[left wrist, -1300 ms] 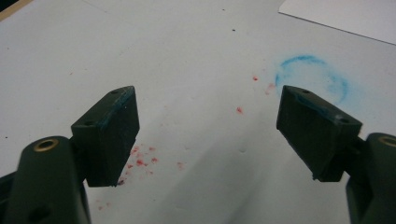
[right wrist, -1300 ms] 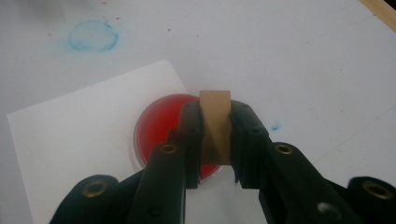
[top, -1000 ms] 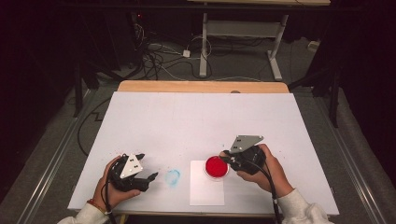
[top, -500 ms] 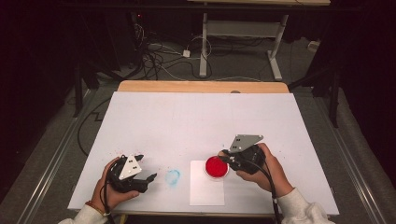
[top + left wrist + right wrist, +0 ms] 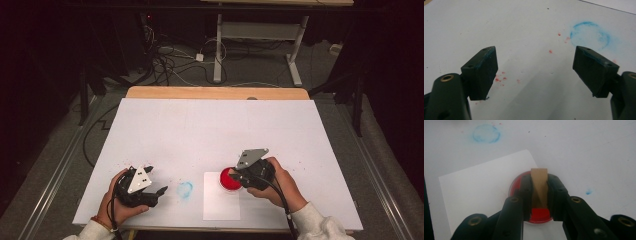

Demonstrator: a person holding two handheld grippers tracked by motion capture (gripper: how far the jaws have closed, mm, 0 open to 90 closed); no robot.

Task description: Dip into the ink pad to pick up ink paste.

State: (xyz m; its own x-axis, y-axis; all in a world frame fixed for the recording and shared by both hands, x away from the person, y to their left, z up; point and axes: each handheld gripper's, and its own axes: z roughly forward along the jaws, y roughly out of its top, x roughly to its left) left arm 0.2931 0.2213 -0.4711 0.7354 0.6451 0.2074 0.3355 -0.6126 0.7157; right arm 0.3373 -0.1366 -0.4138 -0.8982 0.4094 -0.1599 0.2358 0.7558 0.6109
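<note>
Tabletop (image 5: 210, 130) unchanged; right tool (image 5: 239, 176) still over red dish (image 5: 230, 179).

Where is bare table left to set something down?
Free: the whole far half beyond both grippers, up to the wooden edge. Crowded: the near edge, with left gripper, blue smudge, paper, red dish, right gripper.

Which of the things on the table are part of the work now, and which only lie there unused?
In use:
- right hand-held gripper, shut on a tan wooden block
- red ink pad under the block
- white paper sheet under the pad

Just there:
- left hand-held gripper, open, holding nothing
- blue ring stain
- red specks
</note>
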